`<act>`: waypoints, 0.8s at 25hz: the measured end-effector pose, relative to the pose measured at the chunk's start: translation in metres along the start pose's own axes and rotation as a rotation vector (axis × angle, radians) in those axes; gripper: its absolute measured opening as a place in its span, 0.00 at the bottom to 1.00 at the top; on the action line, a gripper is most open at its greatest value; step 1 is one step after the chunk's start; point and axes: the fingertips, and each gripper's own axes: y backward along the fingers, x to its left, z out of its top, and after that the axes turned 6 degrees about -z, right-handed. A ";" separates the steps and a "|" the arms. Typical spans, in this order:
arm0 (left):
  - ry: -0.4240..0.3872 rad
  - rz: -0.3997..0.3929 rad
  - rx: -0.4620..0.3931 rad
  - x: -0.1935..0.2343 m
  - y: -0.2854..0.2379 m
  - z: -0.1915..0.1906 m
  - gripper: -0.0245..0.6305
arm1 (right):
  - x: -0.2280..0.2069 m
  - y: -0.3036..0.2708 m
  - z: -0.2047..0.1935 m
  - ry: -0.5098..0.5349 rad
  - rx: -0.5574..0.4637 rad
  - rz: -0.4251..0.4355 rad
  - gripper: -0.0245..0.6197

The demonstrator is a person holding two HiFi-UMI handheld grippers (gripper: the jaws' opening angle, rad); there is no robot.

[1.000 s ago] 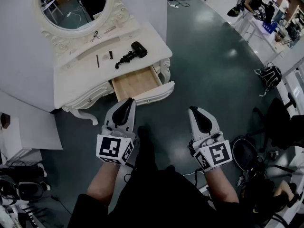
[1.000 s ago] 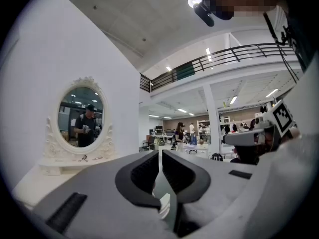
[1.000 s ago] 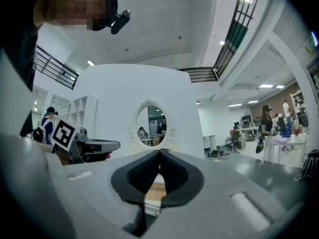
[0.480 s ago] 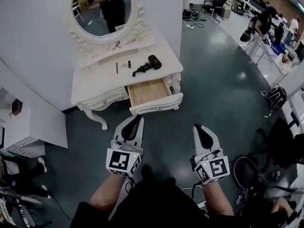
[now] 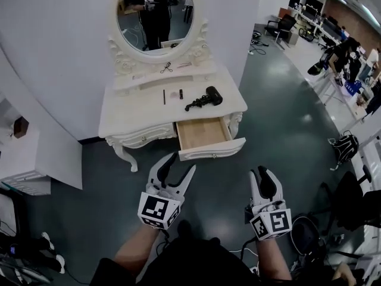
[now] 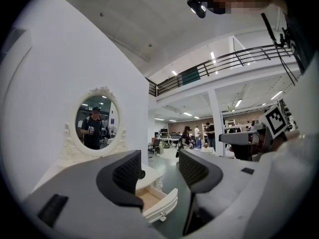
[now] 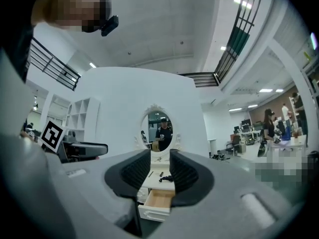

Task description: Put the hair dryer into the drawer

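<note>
The black hair dryer [image 5: 206,98] lies on the top of the white dressing table [image 5: 137,115], towards its right, with its cord bunched to the left. Below it the wooden drawer [image 5: 203,133] stands pulled out with nothing showing inside. Both grippers hang level over the dark floor, well short of the table. My left gripper [image 5: 181,162] has just been opening and stands open with nothing between its jaws. My right gripper [image 5: 261,173] has also just opened and is empty. The right gripper view frames the hair dryer [image 7: 166,178] and drawer [image 7: 158,199] between the jaws of my right gripper [image 7: 159,171]. My left gripper [image 6: 159,171] looks past the drawer [image 6: 155,203].
An oval mirror [image 5: 156,16] tops the table, with scissors [image 5: 167,68] and small dark items [image 5: 164,96] on the shelf and top. A white cabinet [image 5: 27,159] stands at the left. A backpack [image 5: 344,148], chairs and desks with people fill the right side.
Both grippers' jaws have gone from shut to open. The dressing table has shifted rightwards and lower in the head view, and the whole mirror now shows.
</note>
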 end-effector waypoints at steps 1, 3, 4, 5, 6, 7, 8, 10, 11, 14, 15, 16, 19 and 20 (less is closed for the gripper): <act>-0.001 -0.003 -0.006 0.010 0.001 -0.001 0.39 | 0.006 -0.007 0.001 0.008 -0.001 -0.007 0.22; -0.004 -0.008 -0.017 0.030 0.003 -0.003 0.39 | 0.017 -0.021 0.001 0.025 -0.001 -0.021 0.22; -0.004 -0.011 -0.019 0.040 0.004 -0.005 0.39 | 0.022 -0.027 0.001 0.033 0.000 -0.029 0.22; -0.002 -0.014 -0.017 0.050 0.004 -0.007 0.39 | 0.026 -0.033 0.001 0.041 0.001 -0.039 0.22; 0.001 -0.017 -0.011 0.058 0.004 -0.010 0.39 | 0.029 -0.037 0.002 0.048 0.001 -0.048 0.22; 0.007 -0.019 -0.006 0.065 0.004 -0.012 0.39 | 0.031 -0.041 0.004 0.054 0.002 -0.057 0.22; 0.012 -0.021 0.000 0.072 0.004 -0.014 0.39 | 0.033 -0.044 0.004 0.060 0.003 -0.066 0.22; 0.017 -0.022 0.008 0.084 0.002 -0.018 0.39 | 0.036 -0.052 0.004 0.068 0.006 -0.081 0.22; 0.016 -0.024 0.010 0.090 0.000 -0.019 0.39 | 0.036 -0.057 0.002 0.070 0.008 -0.086 0.22; 0.017 -0.031 0.011 0.102 -0.008 -0.023 0.39 | 0.038 -0.071 -0.003 0.074 0.015 -0.090 0.22; 0.017 -0.033 0.013 0.106 -0.011 -0.025 0.39 | 0.038 -0.076 -0.005 0.074 0.018 -0.089 0.22; 0.018 -0.035 0.016 0.109 -0.015 -0.027 0.39 | 0.038 -0.081 -0.009 0.072 0.022 -0.087 0.22; 0.015 -0.037 0.031 0.118 -0.028 -0.032 0.39 | 0.035 -0.098 -0.018 0.061 0.030 -0.076 0.22; 0.011 -0.037 0.038 0.120 -0.034 -0.033 0.39 | 0.032 -0.105 -0.021 0.055 0.030 -0.071 0.22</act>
